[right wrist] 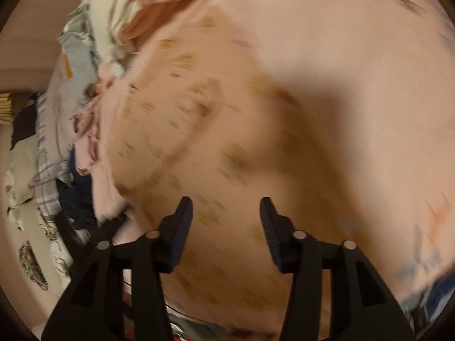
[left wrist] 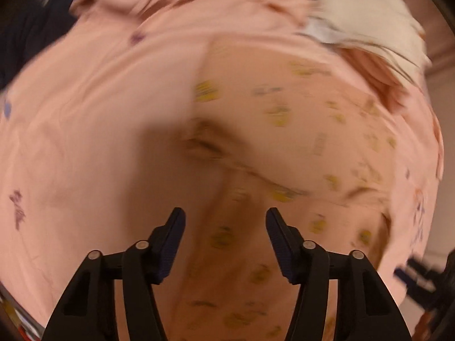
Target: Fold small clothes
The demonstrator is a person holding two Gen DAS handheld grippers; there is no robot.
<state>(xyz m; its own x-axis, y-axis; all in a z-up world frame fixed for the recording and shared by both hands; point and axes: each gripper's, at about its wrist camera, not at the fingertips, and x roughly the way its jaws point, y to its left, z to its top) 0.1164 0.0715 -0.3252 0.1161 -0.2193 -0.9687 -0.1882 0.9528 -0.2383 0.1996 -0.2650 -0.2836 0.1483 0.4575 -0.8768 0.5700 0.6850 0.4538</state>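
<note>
Both views are blurred. The left gripper (left wrist: 226, 216) hangs with its jaws spread and nothing between them, over a small peach garment (left wrist: 284, 130) printed with yellow marks, which lies on a wider pink sheet (left wrist: 99, 99). The right gripper (right wrist: 226, 204) is likewise spread and empty above the same peach garment (right wrist: 199, 130). At the garment's far left edge a heap of other clothes (right wrist: 79, 65), cream, grey and plaid, crowds against it. The pink sheet (right wrist: 355, 56) stretches right.

The small peach cloth garment with yellow print (left wrist: 298, 130) looks soft and matt on a smooth pale pink cloth sheet (left wrist: 99, 99); the black gripper fingers (right wrist: 176, 236) are matt plastic with ribbed pads.
</note>
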